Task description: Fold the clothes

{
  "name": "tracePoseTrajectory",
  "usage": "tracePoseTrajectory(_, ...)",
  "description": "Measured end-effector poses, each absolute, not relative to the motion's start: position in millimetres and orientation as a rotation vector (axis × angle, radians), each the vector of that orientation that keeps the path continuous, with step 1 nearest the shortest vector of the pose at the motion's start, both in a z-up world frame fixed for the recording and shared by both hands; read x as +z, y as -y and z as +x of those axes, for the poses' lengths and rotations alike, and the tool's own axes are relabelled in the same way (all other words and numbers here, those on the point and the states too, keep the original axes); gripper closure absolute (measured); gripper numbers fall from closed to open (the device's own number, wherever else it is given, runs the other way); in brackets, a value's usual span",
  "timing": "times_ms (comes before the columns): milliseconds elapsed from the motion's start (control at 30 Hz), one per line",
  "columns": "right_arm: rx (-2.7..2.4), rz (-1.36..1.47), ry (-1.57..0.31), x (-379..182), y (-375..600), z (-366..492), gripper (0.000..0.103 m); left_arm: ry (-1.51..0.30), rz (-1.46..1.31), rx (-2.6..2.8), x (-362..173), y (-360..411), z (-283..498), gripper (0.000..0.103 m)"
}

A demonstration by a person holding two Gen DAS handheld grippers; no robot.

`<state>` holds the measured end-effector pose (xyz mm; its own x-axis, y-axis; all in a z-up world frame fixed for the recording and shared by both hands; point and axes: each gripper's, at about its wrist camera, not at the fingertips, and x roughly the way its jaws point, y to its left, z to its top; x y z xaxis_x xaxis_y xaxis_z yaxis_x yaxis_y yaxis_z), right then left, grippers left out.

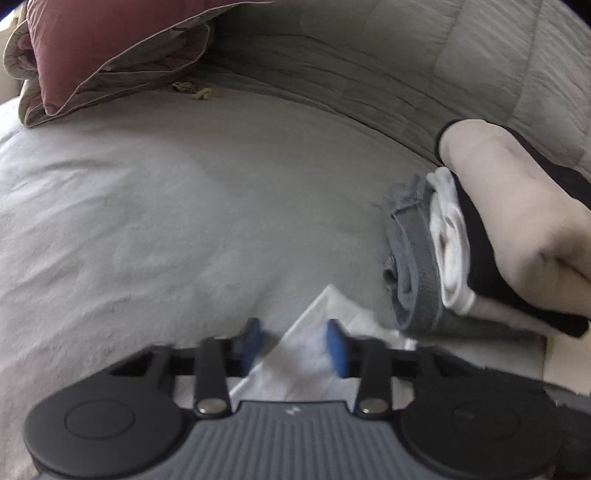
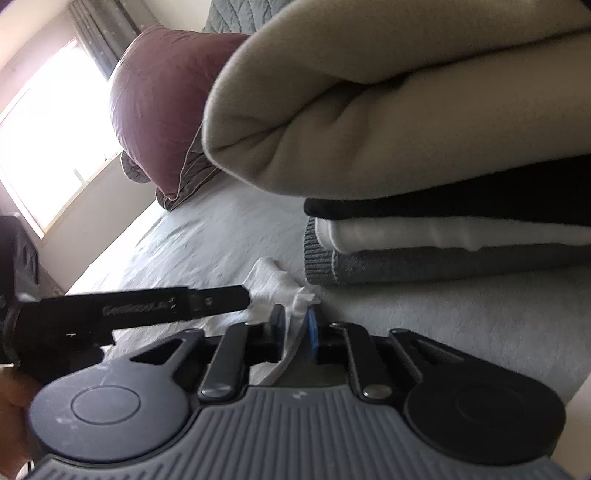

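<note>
Closest to the lens, the left tongs stand with their blue pads plainly apart. A pointed corner of the white cloth lies in the gap between them. The picture is smeared here, so the pads may brush the fabric, but they do not appear to press on it.

In the right wrist view, the right tongs are drawn nearly together. They pinch a bunched fold of the same white cloth, which rises in a thin ridge between the pads.

The stack of folded clothes is the thing to go by. From the top it holds a beige piece, then a black one, a white one and a grey knit at the bottom. It sits on the bed, which has a pale grey cover. The white cloth lies flat on the bed just beside the foot of the stack, on the side facing the tongs, with one edge close to the grey knit. The right tongs grip the cloth just in front of the stack.

Well beyond the stack, at the far end of the bed, a maroon pillow leans on crumpled grey bedding. In the right wrist view a bright window with a grey curtain lies past that pillow.
</note>
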<state>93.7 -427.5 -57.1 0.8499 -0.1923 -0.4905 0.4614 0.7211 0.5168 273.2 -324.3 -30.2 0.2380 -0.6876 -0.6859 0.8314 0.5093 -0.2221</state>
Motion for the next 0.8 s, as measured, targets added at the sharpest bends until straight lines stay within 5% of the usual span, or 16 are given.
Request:
tracePoseTrajectory(267,-0.4,0.618,-0.286,-43,429,81,0.1,-0.613,0.006,-1.017,-16,307,260,0.103)
tracePoseTrajectory(567,-0.423,0.665,-0.375,-55,440,92,0.099,-0.675,0.027,-0.944,-49,315,262,0.101)
tracePoseTrajectory(633,-0.426,0.658,-0.376,-53,439,91,0.097,-0.695,0.007,-0.941,-43,310,264,0.096)
tracePoseTrajectory(800,-0.419,0.656,-0.368,-51,439,88,0.088,-0.684,0.022,-0.933,-15,289,252,0.065)
